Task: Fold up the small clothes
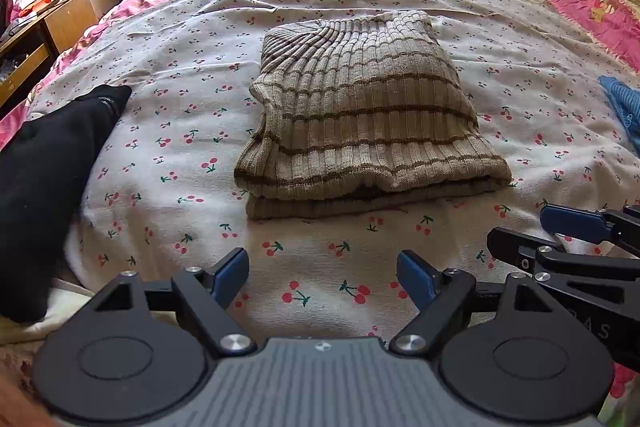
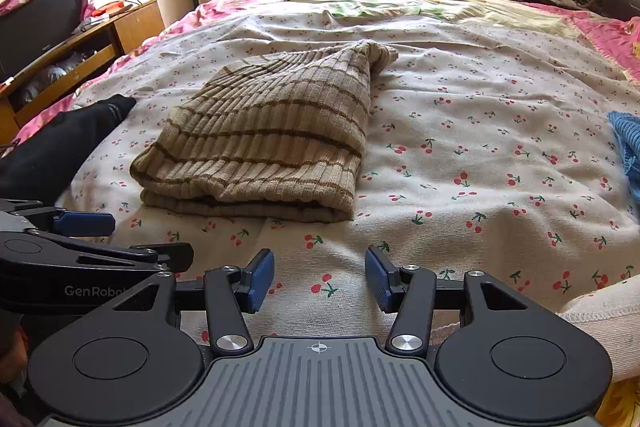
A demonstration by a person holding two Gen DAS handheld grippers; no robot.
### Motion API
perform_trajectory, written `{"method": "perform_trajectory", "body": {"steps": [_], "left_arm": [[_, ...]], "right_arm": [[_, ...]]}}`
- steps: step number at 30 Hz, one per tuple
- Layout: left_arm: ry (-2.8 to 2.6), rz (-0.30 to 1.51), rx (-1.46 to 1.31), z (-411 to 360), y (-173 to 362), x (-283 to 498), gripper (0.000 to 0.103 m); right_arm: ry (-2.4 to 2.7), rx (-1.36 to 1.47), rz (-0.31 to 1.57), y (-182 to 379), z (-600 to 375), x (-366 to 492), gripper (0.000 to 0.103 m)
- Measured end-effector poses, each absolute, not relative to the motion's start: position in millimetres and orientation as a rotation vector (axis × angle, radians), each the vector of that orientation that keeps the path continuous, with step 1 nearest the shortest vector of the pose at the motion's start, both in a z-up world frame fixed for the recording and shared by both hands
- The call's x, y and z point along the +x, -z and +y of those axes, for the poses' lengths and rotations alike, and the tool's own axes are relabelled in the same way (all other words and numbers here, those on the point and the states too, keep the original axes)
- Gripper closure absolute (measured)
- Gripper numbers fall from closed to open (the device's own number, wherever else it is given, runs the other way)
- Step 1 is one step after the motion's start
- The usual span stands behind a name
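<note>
Bed (image 1: 180, 39) holds the striped sweater (image 1: 368, 115) folded mid-frame, probably done, so left tongs (image 1: 322, 277) and right tongs (image 2: 320, 277) wait released and empty below it.

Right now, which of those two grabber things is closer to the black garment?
Left. The left gripper hovers open beside the black garment; the right gripper, also open, sits farther away, on the left one's other side.

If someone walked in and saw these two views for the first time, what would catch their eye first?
Most likely the folded beige striped sweater, lying in the middle of the cherry-print bedspread. Next, the left gripper and right gripper, both open and empty just in front of the sweater. A black garment lies at the left edge and a blue knit at the right.
</note>
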State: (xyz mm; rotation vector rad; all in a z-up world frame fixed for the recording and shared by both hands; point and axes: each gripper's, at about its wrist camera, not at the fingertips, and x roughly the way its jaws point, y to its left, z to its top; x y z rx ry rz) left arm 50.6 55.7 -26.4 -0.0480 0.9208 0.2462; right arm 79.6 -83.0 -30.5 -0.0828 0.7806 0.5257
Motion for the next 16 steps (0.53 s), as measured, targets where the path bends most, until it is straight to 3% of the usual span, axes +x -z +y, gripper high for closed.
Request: {"method": "perform_trajectory", "body": {"steps": [16], "left_arm": [[-0.261, 0.927, -0.048, 56.5, 26.5, 51.1, 0.01]], "right_arm": [[-0.531, -0.081, 0.78, 33.6, -83.2, 79.5, 0.05]]}}
